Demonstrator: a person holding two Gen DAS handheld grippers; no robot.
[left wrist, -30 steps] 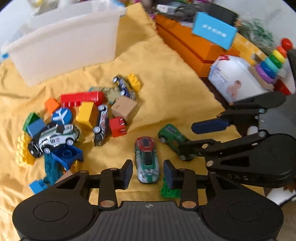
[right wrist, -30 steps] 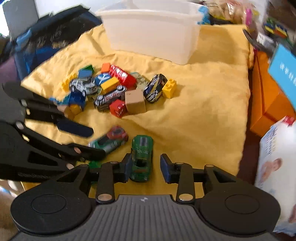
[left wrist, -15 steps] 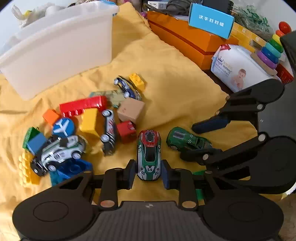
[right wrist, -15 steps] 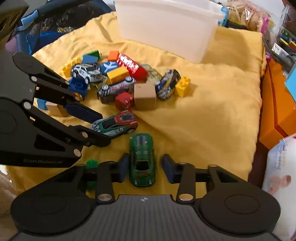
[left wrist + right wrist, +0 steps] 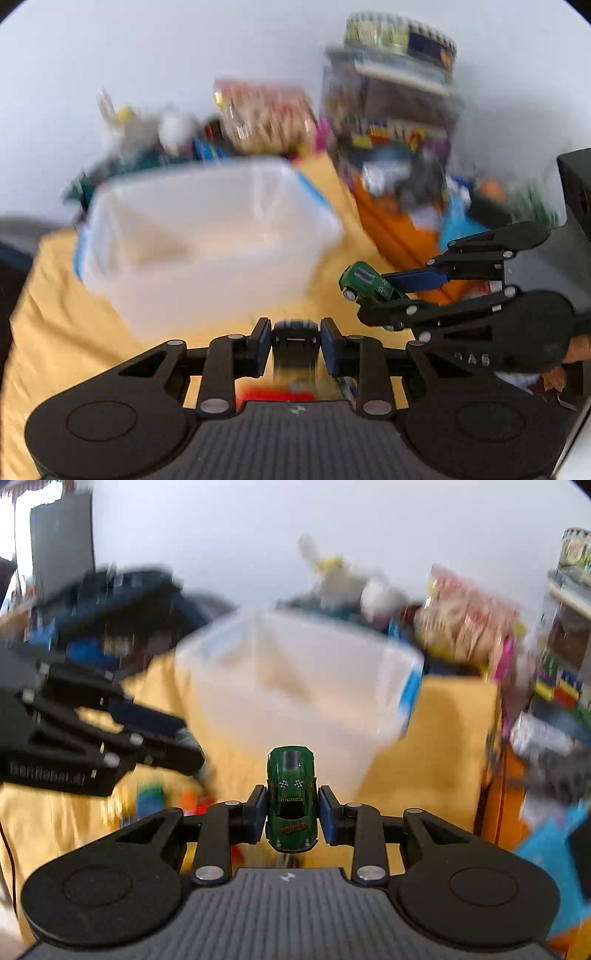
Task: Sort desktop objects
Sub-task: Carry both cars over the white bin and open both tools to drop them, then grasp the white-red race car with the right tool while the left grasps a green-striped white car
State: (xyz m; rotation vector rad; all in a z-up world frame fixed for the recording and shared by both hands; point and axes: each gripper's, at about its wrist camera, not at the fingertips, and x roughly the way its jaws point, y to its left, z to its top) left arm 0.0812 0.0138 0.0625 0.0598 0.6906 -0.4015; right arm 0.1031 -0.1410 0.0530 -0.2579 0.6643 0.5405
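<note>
My left gripper [image 5: 291, 345] is shut on a toy racing car [image 5: 295, 334], which looks dark and blurred between the blue pads. It hangs in the air in front of the white translucent bin [image 5: 207, 258]. To its right, my right gripper [image 5: 375, 295] holds a green toy car [image 5: 360, 278]. In the right wrist view, my right gripper [image 5: 291, 814] is shut on the sides of the green toy car [image 5: 291, 775], nose up, facing the bin [image 5: 295, 701]. My left gripper [image 5: 188, 740] reaches in from the left at about the same height.
A yellow cloth [image 5: 55, 332] covers the table under the bin. Blurred loose blocks [image 5: 192, 797] lie below the grippers. An orange box [image 5: 388, 229] and stacked clutter stand to the right, and a dark blue bag [image 5: 122, 602] sits at the far left.
Both grippers have shut on their cars and lifted them off the cloth. Both views have swung up from the toy pile toward the bin, with heavy motion blur.
</note>
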